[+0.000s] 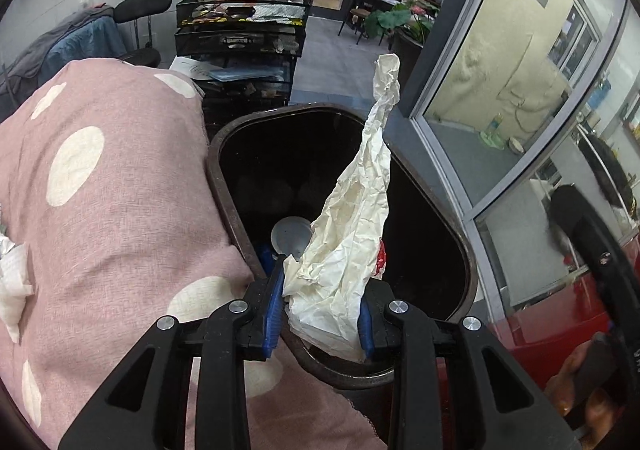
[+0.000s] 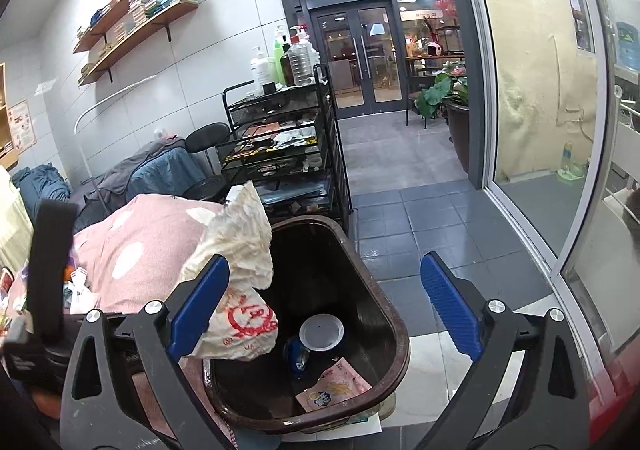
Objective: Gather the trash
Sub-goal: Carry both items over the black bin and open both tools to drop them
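A crumpled paper bag (image 1: pixel 344 234) is clamped between the blue pads of the left gripper (image 1: pixel 322 314) and is held right over the open mouth of the dark brown bin (image 1: pixel 224 186), its twisted tail pointing up and away. From the right wrist view the same bag (image 2: pixel 240 290), red print on its lower part, is seen hanging at the bin's near-left rim, not yet let go. The right gripper (image 2: pixel 324 306) is held above the bin (image 2: pixel 400 334) with its jaws spread wide and nothing between them. Some work is judged already done: a white lid (image 2: pixel 322 331), something blue beside it and a pink wrapper (image 2: pixel 336 382) are lying at the bottom of the bin. What is left, by the look of it, is the release of this bag, and then the scraps of white tissue (image 1: pixel 12 286) seen on the pink spotted cover (image 1: pixel 120 190) at the far left, which are still to be gathered
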Available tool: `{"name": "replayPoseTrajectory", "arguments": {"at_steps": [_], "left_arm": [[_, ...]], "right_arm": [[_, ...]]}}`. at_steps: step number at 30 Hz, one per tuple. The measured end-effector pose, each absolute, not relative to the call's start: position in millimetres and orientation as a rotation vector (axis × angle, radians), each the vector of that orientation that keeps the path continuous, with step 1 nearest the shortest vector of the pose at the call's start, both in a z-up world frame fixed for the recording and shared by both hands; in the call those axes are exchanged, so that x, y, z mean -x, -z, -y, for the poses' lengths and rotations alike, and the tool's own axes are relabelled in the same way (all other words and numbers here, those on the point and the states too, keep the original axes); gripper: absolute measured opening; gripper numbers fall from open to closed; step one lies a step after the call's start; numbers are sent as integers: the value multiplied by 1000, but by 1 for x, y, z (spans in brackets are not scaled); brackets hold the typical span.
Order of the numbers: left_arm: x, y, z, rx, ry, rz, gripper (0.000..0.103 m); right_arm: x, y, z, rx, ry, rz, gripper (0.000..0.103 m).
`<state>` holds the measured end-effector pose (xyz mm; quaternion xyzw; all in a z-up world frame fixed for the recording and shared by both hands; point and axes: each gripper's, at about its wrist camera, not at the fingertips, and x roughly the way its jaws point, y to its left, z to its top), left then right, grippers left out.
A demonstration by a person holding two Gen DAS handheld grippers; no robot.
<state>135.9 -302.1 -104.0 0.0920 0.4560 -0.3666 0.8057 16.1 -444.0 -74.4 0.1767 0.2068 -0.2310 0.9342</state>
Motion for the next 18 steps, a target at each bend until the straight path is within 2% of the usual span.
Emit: {"name": "replayPoseTrajectory", "arguments": {"at_steps": [3, 5, 8, 10, 18], "left_arm": [[-134, 106, 306, -230, 785, -973, 47], [-132, 105, 307, -247, 781, -956, 72], [-126, 102, 310, -279, 782, -913, 84], [-124, 102, 312, -300, 779, -891, 89], [-122, 97, 310, -278, 778, -847, 90]], "right_arm": [[-16, 74, 448, -371, 477, -423, 95], [-15, 74, 450, -381, 480, -423, 95], [-15, 74, 452, -387, 482, -423, 95], [-14, 73, 452, -386, 485, -419, 96], [-11, 71, 451, -386, 477, -397, 97]]}}
